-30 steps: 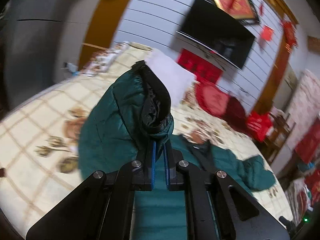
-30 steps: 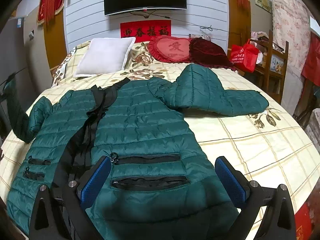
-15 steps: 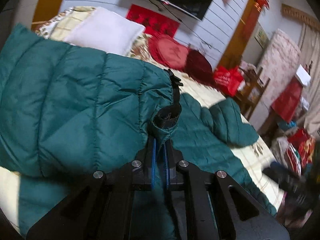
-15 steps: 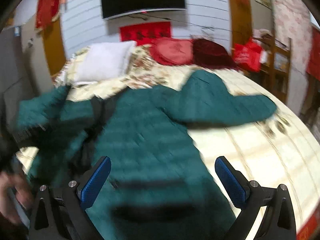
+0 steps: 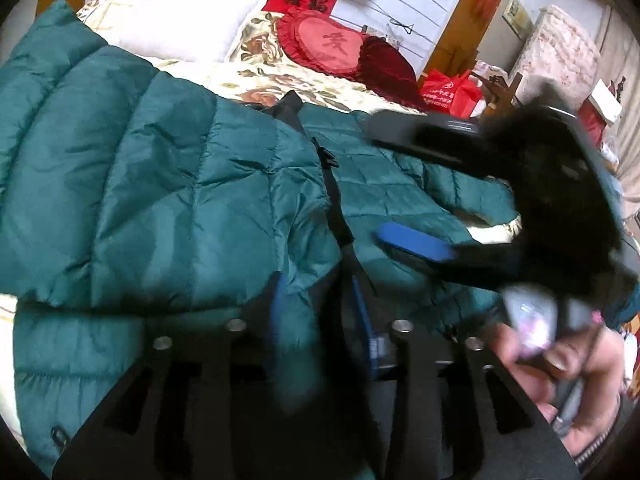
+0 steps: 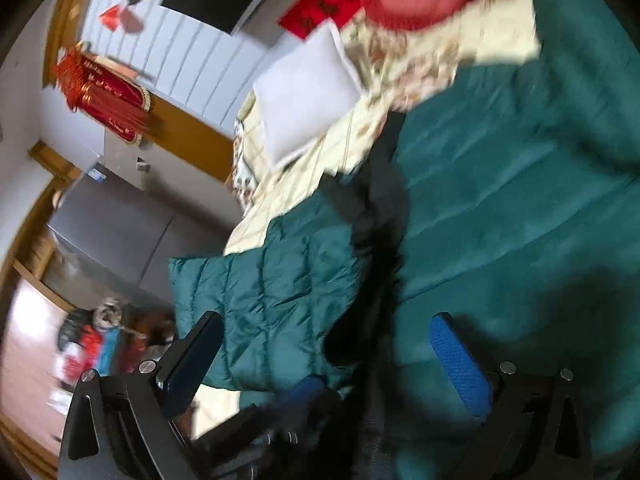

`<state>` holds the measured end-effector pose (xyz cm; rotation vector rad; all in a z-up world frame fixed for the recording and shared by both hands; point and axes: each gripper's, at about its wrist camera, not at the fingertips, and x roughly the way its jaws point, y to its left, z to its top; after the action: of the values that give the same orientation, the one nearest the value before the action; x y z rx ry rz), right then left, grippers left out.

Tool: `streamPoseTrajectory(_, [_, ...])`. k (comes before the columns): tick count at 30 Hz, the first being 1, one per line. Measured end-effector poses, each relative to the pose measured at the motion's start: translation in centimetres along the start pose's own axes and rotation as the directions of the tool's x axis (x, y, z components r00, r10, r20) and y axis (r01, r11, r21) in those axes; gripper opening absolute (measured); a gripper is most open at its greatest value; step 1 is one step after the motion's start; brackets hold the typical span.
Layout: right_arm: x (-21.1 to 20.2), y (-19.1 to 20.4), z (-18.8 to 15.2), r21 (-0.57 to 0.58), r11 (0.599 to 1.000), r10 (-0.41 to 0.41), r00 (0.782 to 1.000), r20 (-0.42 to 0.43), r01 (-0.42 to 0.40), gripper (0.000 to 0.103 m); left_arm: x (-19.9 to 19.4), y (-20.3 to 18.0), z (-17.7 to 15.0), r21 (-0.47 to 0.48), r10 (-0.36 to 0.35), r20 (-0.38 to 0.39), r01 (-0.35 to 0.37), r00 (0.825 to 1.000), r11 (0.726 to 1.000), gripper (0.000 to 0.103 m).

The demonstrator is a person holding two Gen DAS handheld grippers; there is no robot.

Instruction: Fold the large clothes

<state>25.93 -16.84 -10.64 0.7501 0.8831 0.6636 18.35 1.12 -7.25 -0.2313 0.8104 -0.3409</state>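
Jacket point(image 5: 384, 208), green and quilted, spread front-up across the bed point(image 5: 280, 80), collar toward the far white pillow point(image 5: 188, 20). Left sleeve point(image 5: 140, 180) and its side panel laid over the middle, up to the black zip line. Left gripper point(image 5: 316, 288) low over the near hem, tongs parted a little, loose cloth between them, blurred, apparently not pinching. Right gripper point(image 6: 326, 320) spread wide and empty, hovering over the near middle of the coat. Likely step: first lengthwise fold, left side laid in. Next, probably: reach for the right sleeve point(image 5: 460, 184), out flat on the bedding, close on its cuff and carry it leftward without dragging the folded layer.
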Motion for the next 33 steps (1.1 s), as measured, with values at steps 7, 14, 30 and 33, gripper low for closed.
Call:
streamPoseTrajectory(7, [5.5,1.4,0.0,-0.064,0.996,-0.063,0.989,-0.134,0.055,0.067,-5.8,3.6,-3.2,-0.013,0.101,0.093,-0.100,0.991,0.995,0.035])
streamPoseTrajectory(14, [3.7,2.8,0.9,-0.217,0.958,-0.199,0.980,-0.024,0.189,0.016,-6.6,8.0,-5.0,-0.168,0.193,0.104,-0.173,0.976,0.970,0.035])
streamPoseTrajectory(30, [-4.5,-0.2,7.8,-0.339,0.780,-0.518,0.847,0.124,0.526,0.013,-5.7,10.4,-5.8,-0.274,0.188,0.057,-0.166,0.980,0.947,0.035])
streamPoseTrajectory(33, [-5.9,-3.0,8.3,-0.327,0.724,-0.603,0.788,0.127,0.607,0.013,-5.6,10.6,-5.8,-0.280,0.182,0.055,-0.160,0.982,0.947,0.035])
